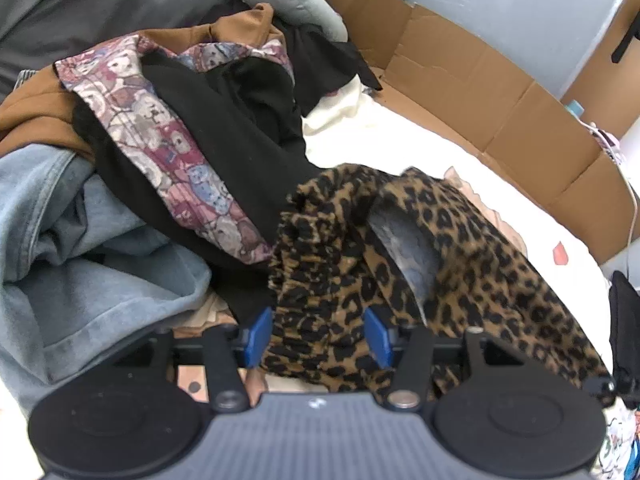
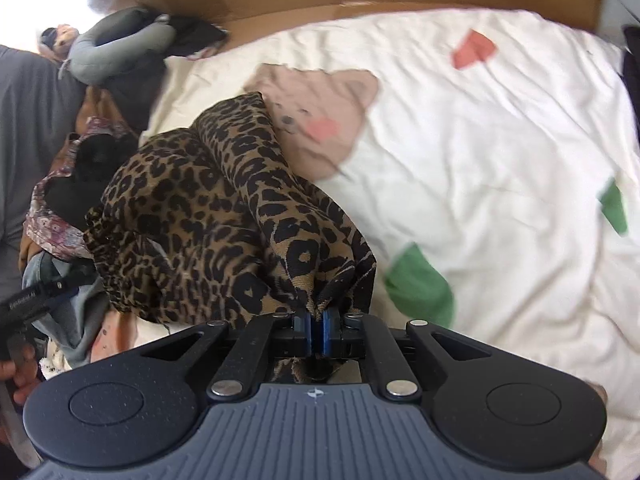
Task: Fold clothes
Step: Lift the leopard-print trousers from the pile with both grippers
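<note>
A white cotton bedsheet (image 2: 480,160) with a bear print and red and green patches is bordered by flattened brown cardboard (image 1: 460,64). The right gripper (image 2: 316,330) pinches a bunched corner of the thin leopard-print garment (image 2: 208,208). The left gripper (image 1: 318,338) stands apart around its gathered edge. A heap of black, denim and bear-patterned clothes (image 1: 160,140) crowds the sheet's left edge.

Leopard-print garment (image 1: 360,264) hides left claw's (image 1: 318,336) fingertips.
</note>
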Demonstrator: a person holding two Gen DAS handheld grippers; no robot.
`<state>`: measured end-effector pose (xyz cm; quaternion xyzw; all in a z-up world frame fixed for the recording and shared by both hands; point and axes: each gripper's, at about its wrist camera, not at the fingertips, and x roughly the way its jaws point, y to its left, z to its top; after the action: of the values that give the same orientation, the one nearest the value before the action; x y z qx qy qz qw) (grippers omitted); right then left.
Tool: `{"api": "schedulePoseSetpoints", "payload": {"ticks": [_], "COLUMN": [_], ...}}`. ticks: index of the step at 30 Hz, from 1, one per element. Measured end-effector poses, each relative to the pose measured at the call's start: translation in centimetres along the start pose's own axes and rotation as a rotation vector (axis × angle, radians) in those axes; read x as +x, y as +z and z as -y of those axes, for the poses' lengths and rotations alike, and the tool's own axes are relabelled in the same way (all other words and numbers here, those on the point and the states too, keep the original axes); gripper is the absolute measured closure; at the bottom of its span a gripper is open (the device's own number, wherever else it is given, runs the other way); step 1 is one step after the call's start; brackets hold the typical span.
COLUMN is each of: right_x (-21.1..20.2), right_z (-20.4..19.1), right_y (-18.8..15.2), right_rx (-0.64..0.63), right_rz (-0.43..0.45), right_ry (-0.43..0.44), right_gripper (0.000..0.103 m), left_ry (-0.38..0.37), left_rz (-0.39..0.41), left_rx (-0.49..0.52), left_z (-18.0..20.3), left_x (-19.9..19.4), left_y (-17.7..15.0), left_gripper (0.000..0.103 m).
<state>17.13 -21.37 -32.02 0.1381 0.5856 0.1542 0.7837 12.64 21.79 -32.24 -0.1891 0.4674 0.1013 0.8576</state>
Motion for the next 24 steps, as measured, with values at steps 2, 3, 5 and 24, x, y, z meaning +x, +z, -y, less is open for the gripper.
{"api": "schedulePoseSetpoints", "payload": {"ticks": [2,3,5,24], "right_x": [-0.2,-0.3,-0.6,-1.1], "right_z": [0.7,1.1,1.8,0.5], "right_y": [-0.9,-1.3,-2.2,-2.3], "right_rx": [0.007,0.010,0.026,0.126], "right_rz": [-0.007,-0.011,-0.013,-0.107], "right_ry": [-0.018,-0.028,-0.052,-0.207], "right_gripper": [0.100,0.100,0.100,0.100], "left_ry": [0.009,0.016,0.016,-0.069], "left_rz": [0.006,0.007,0.008,-0.029], "left_rx": [0.002,0.001,0.003,0.026], "left_z": [0.1,0.1,0.3,3.1], "left_x": [0.5,0.8,1.4,3.8], "left_y": [0.2,0.3,0.6,-1.0], "left_gripper": [0.045,0.045,0.045,0.044]}}
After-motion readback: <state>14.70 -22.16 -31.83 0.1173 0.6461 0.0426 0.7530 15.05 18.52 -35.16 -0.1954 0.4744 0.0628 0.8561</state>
